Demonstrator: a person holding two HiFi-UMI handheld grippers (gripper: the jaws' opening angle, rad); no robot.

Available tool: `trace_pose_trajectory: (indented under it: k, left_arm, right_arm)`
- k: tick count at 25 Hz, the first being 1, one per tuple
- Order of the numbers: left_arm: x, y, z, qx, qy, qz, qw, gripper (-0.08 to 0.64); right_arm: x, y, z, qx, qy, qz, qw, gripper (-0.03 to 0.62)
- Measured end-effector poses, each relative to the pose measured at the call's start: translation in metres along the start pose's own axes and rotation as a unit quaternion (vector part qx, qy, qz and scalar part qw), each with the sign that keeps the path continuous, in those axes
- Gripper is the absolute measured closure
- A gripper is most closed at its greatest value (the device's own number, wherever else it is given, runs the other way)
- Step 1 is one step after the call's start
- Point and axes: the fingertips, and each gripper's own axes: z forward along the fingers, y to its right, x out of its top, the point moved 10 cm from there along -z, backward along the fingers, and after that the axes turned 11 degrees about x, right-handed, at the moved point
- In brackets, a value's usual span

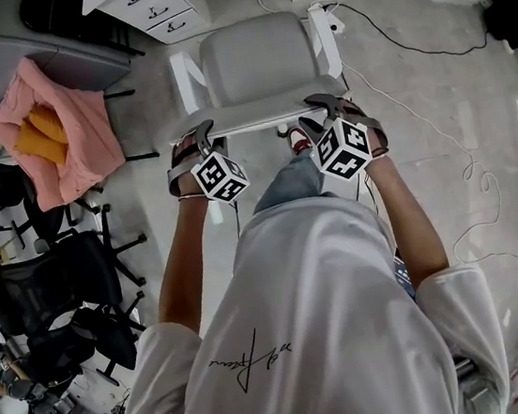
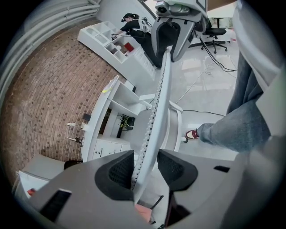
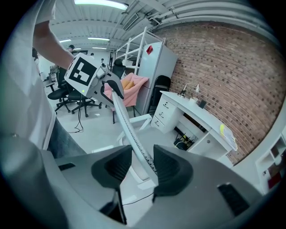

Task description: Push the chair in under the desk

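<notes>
Below the head camera, the white chair [image 1: 260, 69] stands short of the desk [image 1: 152, 7]; in its own view the left gripper [image 2: 145, 166] sits part-open astride the stiff backrest rim [image 2: 155, 112], unclamped, the right gripper [image 3: 142, 163] likewise in its view, so I'd push there, expecting light rolling.

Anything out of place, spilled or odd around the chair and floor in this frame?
Nothing is damaged or spilled. Two untidy spots: a pink cloth lies heaped at the left, and a loose cable snakes across the floor to the right of the white chair.
</notes>
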Motion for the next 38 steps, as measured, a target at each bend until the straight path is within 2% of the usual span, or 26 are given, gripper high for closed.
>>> trace_pose_trajectory:
  k: [18, 38]
  left_arm:
    - [0.029, -0.041, 0.051, 0.005, 0.018, -0.002, 0.9998, 0.397]
    - [0.050, -0.074, 0.093, 0.008, 0.027, -0.004, 0.9996, 0.397]
  right_arm:
    - [0.004, 0.069, 0.011, -0.018, -0.006, 0.011, 1.000, 0.422]
    - [0.009, 0.122, 0.022, -0.027, -0.011, 0.016, 0.999, 0.419]
